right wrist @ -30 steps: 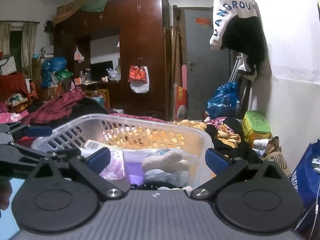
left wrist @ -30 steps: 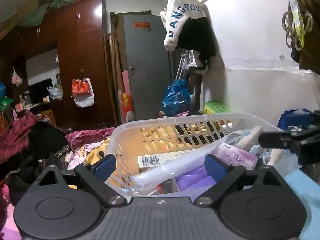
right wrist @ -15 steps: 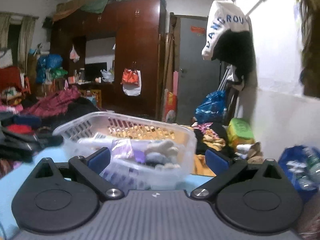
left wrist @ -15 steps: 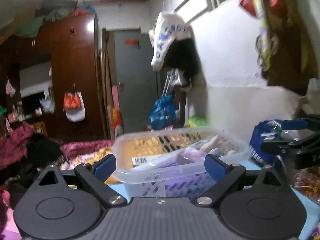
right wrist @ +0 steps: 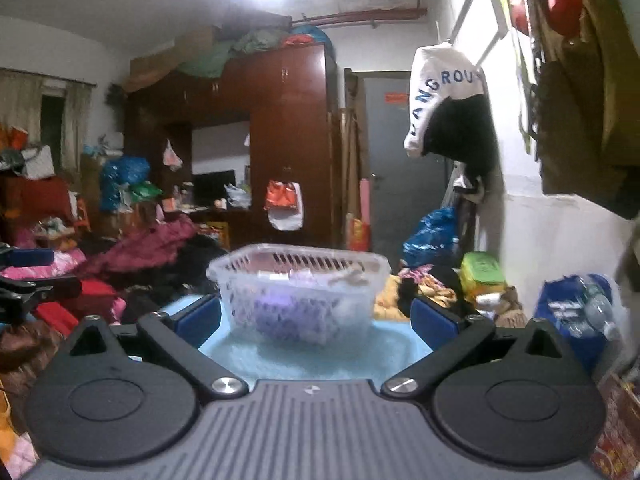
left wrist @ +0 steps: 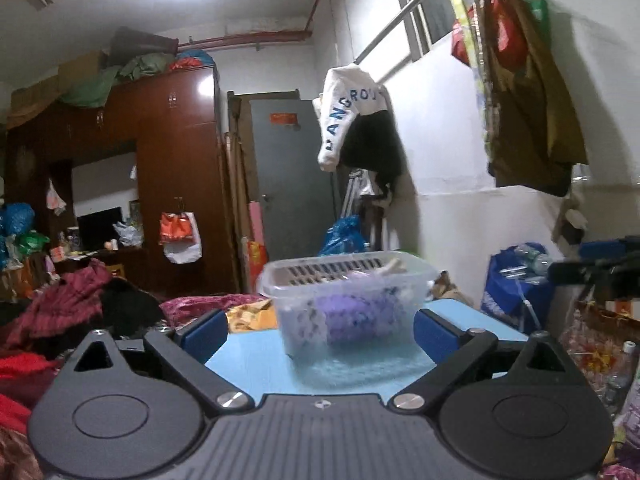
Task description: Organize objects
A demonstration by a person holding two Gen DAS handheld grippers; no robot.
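Note:
A clear plastic basket [left wrist: 344,300] stands on the light blue table [left wrist: 256,364], holding a purple packet, a white roll and other items. It also shows in the right wrist view [right wrist: 298,292]. My left gripper [left wrist: 320,332] is open and empty, well back from the basket. My right gripper [right wrist: 314,318] is open and empty, also back from it. The right gripper's tips show at the right edge of the left wrist view [left wrist: 600,264]. The left gripper's tips show at the left edge of the right wrist view [right wrist: 28,276].
Piles of clothes [right wrist: 132,256] lie left of the table. A blue bag with bottles [right wrist: 576,312] and a green box [right wrist: 480,276] sit by the right wall. Bags hang on the wall [left wrist: 528,128]. A wardrobe [right wrist: 276,148] and door stand behind.
Both grippers have pulled back and risen away from the basket, which now looks smaller and farther off. More of the blue table shows. Both stay open.

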